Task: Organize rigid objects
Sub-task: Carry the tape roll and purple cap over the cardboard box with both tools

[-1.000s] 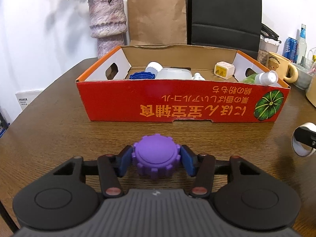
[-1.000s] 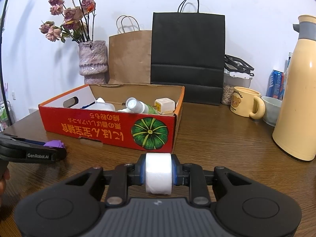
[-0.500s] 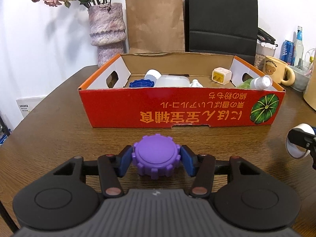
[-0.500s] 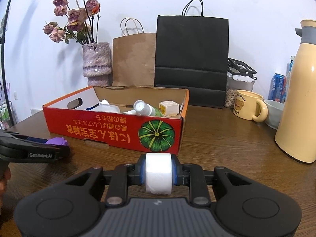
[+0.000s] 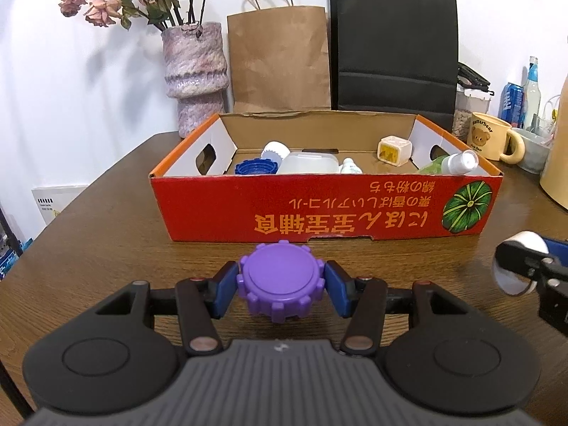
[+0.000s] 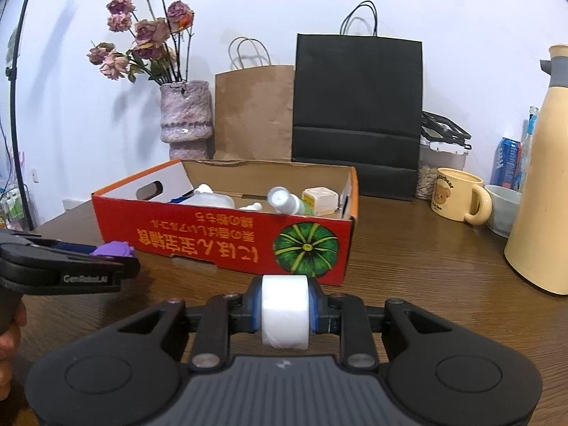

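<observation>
My left gripper (image 5: 281, 284) is shut on a purple ridged cap (image 5: 280, 278), held above the wooden table just in front of the red cardboard box (image 5: 319, 209). My right gripper (image 6: 284, 310) is shut on a white tape roll (image 6: 284, 310), in front of the box's right corner (image 6: 309, 248). The box holds a blue cap (image 5: 255, 168), a clear white-capped bottle (image 5: 301, 160), a small yellow cube (image 5: 394, 149) and a green bottle (image 5: 448, 164). The right gripper with the roll shows at the right edge of the left wrist view (image 5: 518, 266). The left gripper shows at the left of the right wrist view (image 6: 113, 250).
Behind the box stand a pink vase with dried roses (image 5: 194, 74), a brown paper bag (image 5: 280, 60) and a black bag (image 5: 396, 46). To the right are a yellow bear mug (image 6: 458, 198), a bowl (image 6: 504, 206), a cream thermos (image 6: 543, 177) and cans.
Both grippers have risen and pulled back a little from the box, so more of its inside shows. Each still holds its object.
</observation>
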Action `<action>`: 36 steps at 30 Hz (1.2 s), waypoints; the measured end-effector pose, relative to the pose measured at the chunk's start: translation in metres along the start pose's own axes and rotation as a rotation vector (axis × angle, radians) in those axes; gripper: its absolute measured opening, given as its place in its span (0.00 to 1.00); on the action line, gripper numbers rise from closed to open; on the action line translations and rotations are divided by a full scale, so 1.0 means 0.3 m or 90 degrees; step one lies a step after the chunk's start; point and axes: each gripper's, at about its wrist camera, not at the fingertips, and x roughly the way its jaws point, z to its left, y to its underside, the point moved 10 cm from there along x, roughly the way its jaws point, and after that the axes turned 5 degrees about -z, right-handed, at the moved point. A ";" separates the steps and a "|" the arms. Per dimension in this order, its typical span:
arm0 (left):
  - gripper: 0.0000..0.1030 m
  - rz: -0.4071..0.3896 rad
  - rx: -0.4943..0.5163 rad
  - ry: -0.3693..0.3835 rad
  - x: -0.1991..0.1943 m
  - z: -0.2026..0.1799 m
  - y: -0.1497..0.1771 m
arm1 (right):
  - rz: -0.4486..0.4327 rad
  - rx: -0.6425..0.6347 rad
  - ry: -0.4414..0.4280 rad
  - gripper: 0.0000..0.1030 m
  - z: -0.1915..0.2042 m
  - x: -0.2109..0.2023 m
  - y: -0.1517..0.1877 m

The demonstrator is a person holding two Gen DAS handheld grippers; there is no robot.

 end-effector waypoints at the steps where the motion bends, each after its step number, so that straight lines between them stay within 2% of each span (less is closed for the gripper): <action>1: 0.53 -0.002 -0.001 0.001 -0.003 0.000 -0.002 | -0.001 -0.001 -0.002 0.23 0.010 0.000 -0.001; 16: 0.53 -0.026 -0.009 -0.005 -0.034 0.046 -0.039 | -0.014 -0.001 -0.021 0.23 0.106 0.004 -0.035; 36: 0.53 -0.049 -0.014 -0.020 -0.039 0.107 -0.123 | -0.040 -0.007 -0.022 0.23 0.142 0.033 -0.132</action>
